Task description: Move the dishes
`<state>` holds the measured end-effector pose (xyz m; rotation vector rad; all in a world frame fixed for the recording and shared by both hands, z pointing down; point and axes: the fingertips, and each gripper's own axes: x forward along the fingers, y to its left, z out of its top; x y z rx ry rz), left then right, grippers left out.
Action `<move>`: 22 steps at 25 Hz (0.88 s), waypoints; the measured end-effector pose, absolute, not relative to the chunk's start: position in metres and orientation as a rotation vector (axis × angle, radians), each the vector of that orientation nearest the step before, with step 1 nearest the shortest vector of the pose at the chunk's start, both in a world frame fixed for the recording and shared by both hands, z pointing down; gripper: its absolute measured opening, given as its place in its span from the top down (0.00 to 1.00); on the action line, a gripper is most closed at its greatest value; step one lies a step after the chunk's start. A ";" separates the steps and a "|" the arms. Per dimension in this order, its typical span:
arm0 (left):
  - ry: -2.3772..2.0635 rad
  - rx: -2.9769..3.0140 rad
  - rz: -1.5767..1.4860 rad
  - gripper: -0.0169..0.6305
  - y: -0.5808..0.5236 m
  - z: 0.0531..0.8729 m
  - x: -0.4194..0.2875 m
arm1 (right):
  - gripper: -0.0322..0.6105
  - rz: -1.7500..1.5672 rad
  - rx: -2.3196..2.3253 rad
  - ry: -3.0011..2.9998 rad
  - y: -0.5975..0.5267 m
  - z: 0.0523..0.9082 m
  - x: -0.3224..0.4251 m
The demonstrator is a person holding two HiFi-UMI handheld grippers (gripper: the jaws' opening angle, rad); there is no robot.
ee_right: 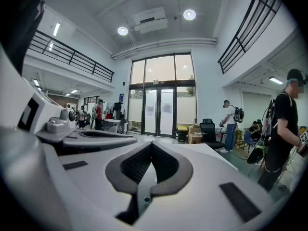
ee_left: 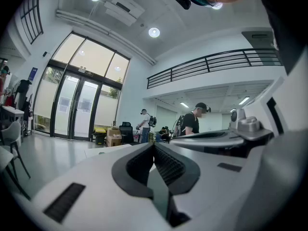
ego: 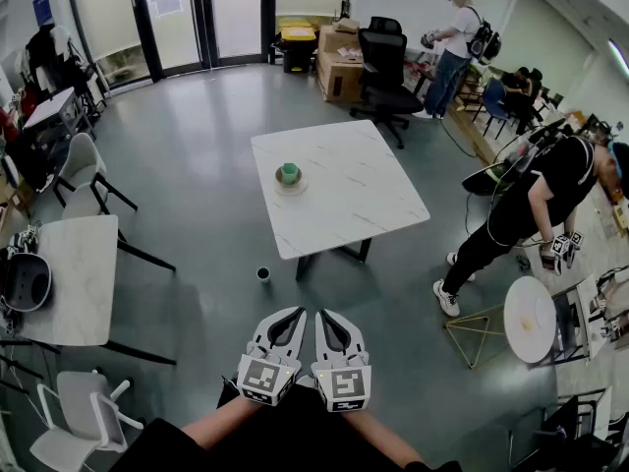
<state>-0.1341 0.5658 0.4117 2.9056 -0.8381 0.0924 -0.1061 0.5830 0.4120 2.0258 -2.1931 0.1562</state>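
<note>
Well off to the left of both tools stands a small marble side table [ego: 77,264] with chairs around it.

The left hand-held gripper [ego: 298,313] is held low and close to the person's body. Its jaws are clenched together with nothing between them, as the left gripper view confirms [ee_left: 154,146].

Just ahead of the left hand-held gripper and slightly to its left, a small dark cup [ego: 263,274] sits on the grey floor.

Farther ahead, well apart from both tools, stands a square white marble table [ego: 364,195]. On its left half rests a green bowl [ego: 288,172] set on a pale plate [ego: 291,187].

The right hand-held gripper [ego: 323,314] is just beside the left one, nearly touching it. Its jaws are also clenched on nothing [ee_right: 151,146].

Far to the right, a person in black [ego: 536,209] bends forward.
</note>
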 end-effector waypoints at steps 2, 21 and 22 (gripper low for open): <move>-0.847 2.909 0.089 0.95 0.565 0.415 -0.130 | 0.93 0.158 2.008 -2.209 0.581 0.419 -0.104; -0.862 2.809 0.200 0.95 0.443 0.470 -0.103 | 0.92 0.301 1.963 -2.221 0.466 0.464 -0.070; -0.853 2.799 0.196 0.95 0.430 0.476 -0.099 | 0.92 0.310 1.946 -2.216 0.455 0.470 -0.068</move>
